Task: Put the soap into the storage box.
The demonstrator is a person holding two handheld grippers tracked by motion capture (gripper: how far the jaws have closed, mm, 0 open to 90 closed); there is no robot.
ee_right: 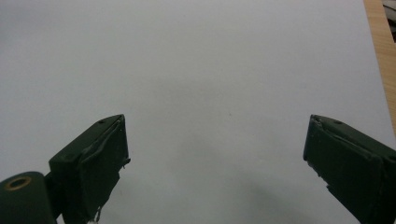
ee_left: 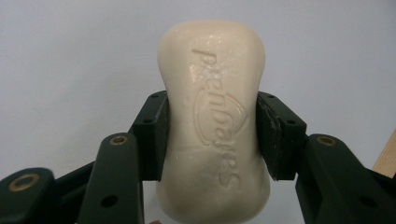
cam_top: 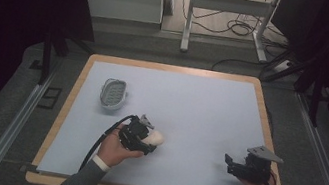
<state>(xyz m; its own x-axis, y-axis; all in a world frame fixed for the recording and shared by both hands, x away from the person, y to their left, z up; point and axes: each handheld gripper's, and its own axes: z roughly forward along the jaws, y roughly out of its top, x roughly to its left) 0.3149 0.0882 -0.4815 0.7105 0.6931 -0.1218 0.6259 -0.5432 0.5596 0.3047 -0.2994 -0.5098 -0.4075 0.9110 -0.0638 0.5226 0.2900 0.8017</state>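
A cream bar of soap (ee_left: 212, 116) with embossed lettering sits between the two black jaws of my left gripper (ee_left: 211, 135), which is shut on its sides. From above, the soap (cam_top: 155, 137) pokes out to the right of the left gripper (cam_top: 142, 137), near the middle of the pale mat. A white ribbed soap dish (cam_top: 113, 93) lies on the mat to the upper left of it, apart from the soap. My right gripper (cam_top: 231, 165) rests low at the mat's right side, its jaws wide open over bare mat (ee_right: 215, 154) with nothing between them.
The pale mat (cam_top: 190, 107) covers a wooden table whose edge (cam_top: 267, 130) runs close to the right gripper. Beyond the table stand a white desk frame (cam_top: 226, 11) and floor cables (cam_top: 239, 29). Metal rails (cam_top: 15, 123) flank the table.
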